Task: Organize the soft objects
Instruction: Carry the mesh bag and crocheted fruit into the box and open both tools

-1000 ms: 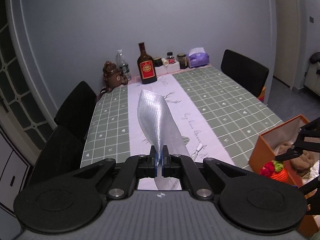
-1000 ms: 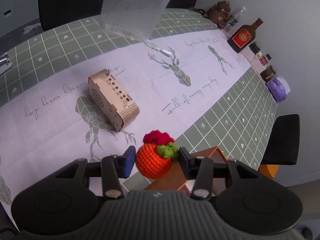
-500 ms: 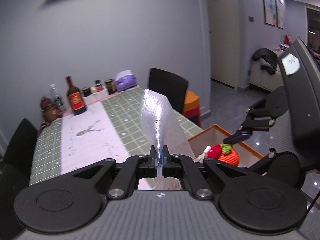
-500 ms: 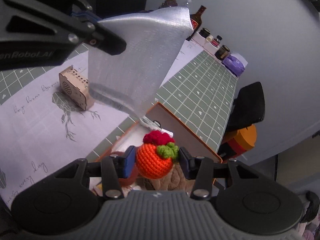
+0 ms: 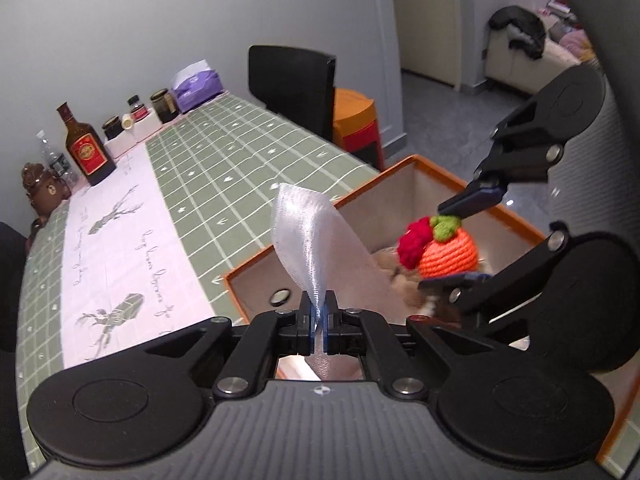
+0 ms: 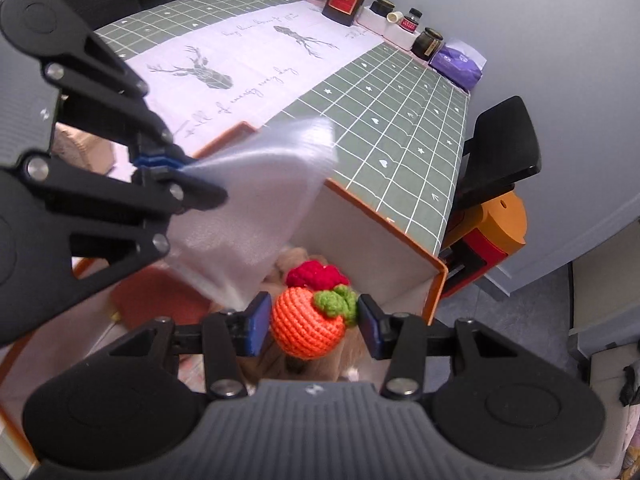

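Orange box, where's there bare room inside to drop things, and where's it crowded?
Inside the orange box, the white wall side nearest the green tablecloth looks bare. The floor is crowded: a brown plush in the middle, a red item toward the left tool.

The left gripper points steeply down, jaws pinched together; the right gripper (likewise angled down) holds its jaws partway apart.

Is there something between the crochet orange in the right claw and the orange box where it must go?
Nothing visible blocks it. The crochet orange hangs over the open orange box, with only a plush toy lying inside. The white mesh pouch in the left claw hangs beside it, not below it.
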Demonstrator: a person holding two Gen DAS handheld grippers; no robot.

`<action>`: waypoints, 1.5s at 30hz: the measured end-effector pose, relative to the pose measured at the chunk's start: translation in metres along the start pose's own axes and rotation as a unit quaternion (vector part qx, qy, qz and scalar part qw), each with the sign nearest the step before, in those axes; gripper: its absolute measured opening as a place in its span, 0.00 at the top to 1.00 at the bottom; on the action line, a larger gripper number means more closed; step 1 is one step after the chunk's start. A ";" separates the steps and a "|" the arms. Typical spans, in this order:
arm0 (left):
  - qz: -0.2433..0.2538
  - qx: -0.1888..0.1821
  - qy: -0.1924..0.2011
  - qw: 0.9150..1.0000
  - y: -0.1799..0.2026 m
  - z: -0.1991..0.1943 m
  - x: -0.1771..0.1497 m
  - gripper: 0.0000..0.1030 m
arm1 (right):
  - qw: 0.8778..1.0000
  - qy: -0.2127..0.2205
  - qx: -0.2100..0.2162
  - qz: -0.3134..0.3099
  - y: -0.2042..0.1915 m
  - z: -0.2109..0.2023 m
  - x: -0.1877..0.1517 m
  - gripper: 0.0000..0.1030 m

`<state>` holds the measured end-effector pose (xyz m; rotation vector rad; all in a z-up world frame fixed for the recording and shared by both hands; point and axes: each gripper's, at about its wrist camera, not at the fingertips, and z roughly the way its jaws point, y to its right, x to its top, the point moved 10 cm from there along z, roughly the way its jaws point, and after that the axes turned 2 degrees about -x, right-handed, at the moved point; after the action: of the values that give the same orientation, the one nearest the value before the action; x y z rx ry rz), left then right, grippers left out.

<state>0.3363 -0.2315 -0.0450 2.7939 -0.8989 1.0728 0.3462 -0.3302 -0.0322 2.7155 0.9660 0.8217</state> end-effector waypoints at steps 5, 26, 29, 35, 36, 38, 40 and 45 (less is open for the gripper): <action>0.013 0.014 -0.028 0.999 -0.004 0.021 -0.005 0.97 | 1.000 -0.006 -0.006 0.001 0.012 0.034 0.011 0.55; 0.040 0.023 0.002 0.999 -0.001 0.004 -0.002 0.38 | 0.999 -0.009 -0.044 -0.010 0.016 0.043 0.018 0.44; 0.030 0.024 0.020 0.999 -0.005 -0.011 0.001 0.38 | 0.999 -0.001 -0.043 0.005 0.017 0.032 0.021 0.44; 0.006 0.035 0.052 0.998 -0.019 -0.039 0.004 0.38 | 0.998 0.028 0.001 0.050 0.002 0.011 0.030 0.49; 0.000 0.038 0.057 0.998 -0.022 -0.042 0.003 0.38 | 0.998 0.033 0.011 0.060 -0.003 0.010 0.032 0.51; -0.013 0.043 0.063 0.997 -0.029 -0.045 0.000 0.38 | 0.995 0.044 0.033 0.078 -0.012 0.012 0.036 0.53; -0.023 0.047 0.064 0.997 -0.035 -0.046 -0.005 0.38 | 0.995 0.051 0.043 0.080 -0.023 0.021 0.040 0.65; -0.036 0.055 0.069 0.995 -0.048 -0.048 -0.018 0.39 | 0.995 0.032 0.066 0.074 -0.039 0.057 0.049 0.85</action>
<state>0.3213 -0.1718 -0.0105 2.7710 -0.7407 1.3244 0.3876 -0.2667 -0.0700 2.9197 0.8686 0.9059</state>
